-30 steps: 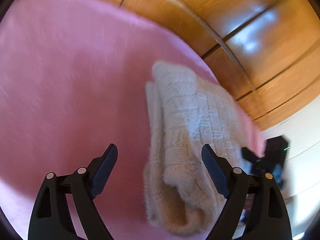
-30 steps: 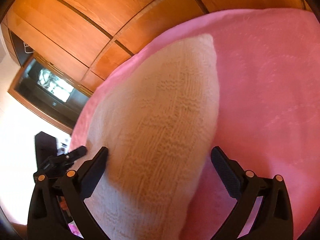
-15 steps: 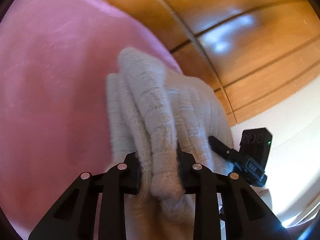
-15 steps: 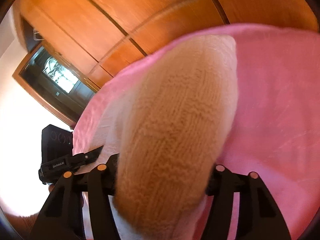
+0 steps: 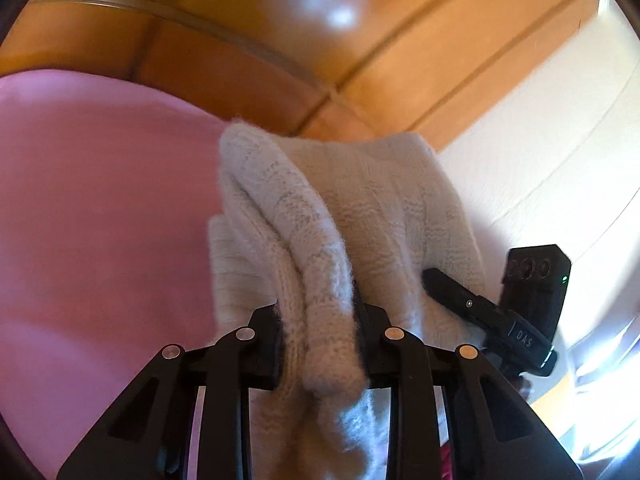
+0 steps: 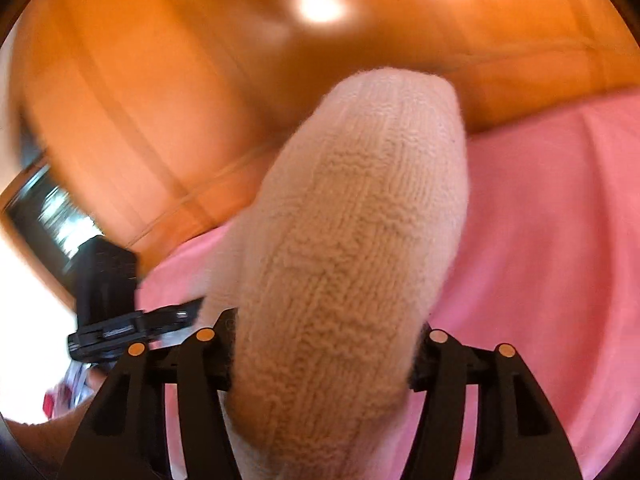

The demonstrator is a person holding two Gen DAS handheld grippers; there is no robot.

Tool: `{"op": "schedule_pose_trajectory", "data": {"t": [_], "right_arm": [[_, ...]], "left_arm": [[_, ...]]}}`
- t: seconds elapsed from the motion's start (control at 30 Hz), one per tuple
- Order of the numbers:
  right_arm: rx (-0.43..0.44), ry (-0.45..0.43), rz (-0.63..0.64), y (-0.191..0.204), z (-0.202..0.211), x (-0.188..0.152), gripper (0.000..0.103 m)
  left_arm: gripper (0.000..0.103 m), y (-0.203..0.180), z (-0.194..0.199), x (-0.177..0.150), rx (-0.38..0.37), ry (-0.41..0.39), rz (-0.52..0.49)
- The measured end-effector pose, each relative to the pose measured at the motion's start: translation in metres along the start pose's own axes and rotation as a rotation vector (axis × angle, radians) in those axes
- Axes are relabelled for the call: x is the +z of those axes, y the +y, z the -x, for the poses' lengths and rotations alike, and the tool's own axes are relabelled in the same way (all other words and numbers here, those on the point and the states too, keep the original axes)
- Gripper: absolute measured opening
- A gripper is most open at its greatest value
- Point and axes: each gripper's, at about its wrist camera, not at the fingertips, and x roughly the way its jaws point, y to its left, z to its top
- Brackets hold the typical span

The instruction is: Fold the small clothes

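Both grippers, left gripper (image 5: 318, 332) and right gripper (image 6: 320, 350), apparently raised, clamp the sweater (image 5: 360, 216).

Glossy wooden panelling (image 5: 248, 12) meets a white wall (image 5: 552, 128).

From where I sat both feeds were bright and warm-toned. A hard white glare spot sat on the glossy wooden panels (image 6: 316, 4), and a softer one showed in the left view. The white wall (image 5: 532, 152) was blown out, as was the lower left of the right view. The right feed was motion-smeared toward its left edge; the knitted garment (image 6: 352, 248) filled it, soft up close. Fisheye bending curved every panel seam, and the corners went black.
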Motion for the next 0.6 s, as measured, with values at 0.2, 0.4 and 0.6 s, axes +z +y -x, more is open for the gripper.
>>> {"op": "schedule_pose_trajectory", "data": {"t": [0.2, 0.4, 0.6], "right_arm": [[-0.139, 0.04, -0.168, -0.097, -0.003, -0.047, 0.088], [-0.251, -0.034, -0.088, -0.07, 0.026, -0.05, 0.082], [-0.351, -0.151, 0.12, 0.004, 0.049, -0.051, 0.054]], "left_arm": [[0.035, -0.004, -0.093, -0.016, 0.189, 0.158, -0.055], [0.044, -0.019, -0.059, -0.016, 0.311, 0.076, -0.056], [0.044, -0.051, -0.023, -0.023, 0.367, -0.127, -0.153]]}}
